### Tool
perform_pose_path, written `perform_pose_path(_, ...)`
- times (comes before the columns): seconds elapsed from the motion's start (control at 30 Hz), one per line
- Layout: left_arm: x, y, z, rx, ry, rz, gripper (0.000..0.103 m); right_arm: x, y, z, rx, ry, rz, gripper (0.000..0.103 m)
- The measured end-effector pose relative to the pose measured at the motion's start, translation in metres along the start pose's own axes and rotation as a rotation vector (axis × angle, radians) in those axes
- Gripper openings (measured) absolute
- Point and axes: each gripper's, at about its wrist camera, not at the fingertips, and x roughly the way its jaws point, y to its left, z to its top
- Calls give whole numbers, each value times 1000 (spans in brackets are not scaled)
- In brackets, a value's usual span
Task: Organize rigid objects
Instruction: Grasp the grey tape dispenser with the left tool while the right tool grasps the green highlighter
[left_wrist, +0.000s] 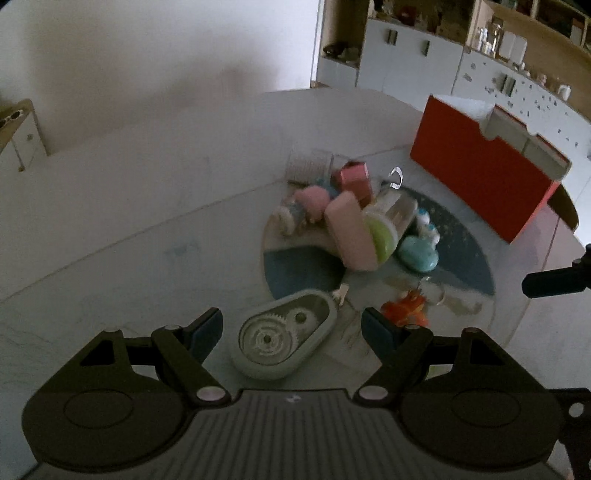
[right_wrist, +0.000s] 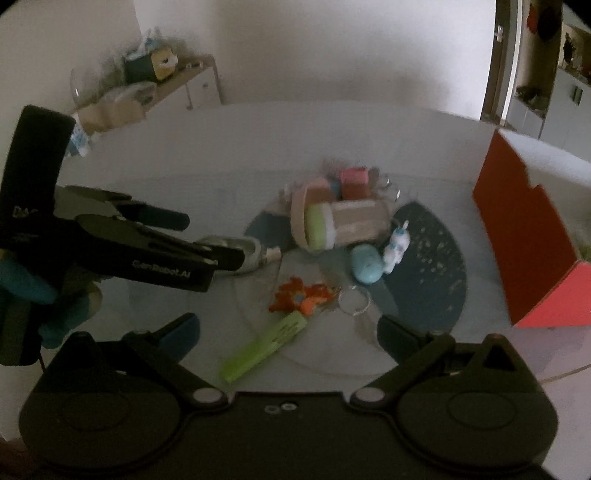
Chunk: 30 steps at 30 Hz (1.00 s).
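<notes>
A: Biggest thing ahead of the claws?
B: The red rectangular box (left_wrist: 476, 184), far right. Then the heap of pastel plastic cases (left_wrist: 354, 229), ahead.
A: Smaller?
B: The grey oval gear case (left_wrist: 280, 339) lies between the left gripper's (left_wrist: 291, 332) wide-open jaws, untouched. The lime-green flat stick (right_wrist: 264, 345) lies between the right gripper's (right_wrist: 290, 338) spread, empty jaws.
</notes>
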Motion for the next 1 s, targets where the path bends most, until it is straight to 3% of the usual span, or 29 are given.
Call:
perform_pose_path(0.4, 23, 9, -14, 43, 18, 7, 82, 41, 16, -8, -26, 97, 0, 95)
perform_pose_path(0.67, 28, 6, -11, 88, -5, 11, 82, 55, 22, -10, -45, 138, -10, 78)
perform_pose_path(0.9, 29, 4, -11, 90, -7, 14, 82, 52, 25, -13, -93, 123, -44, 66)
perform_pose_path(1.0, 28, 2, -10, 90, -4, 16, 77, 51, 25, -13, -100, 115, -53, 59)
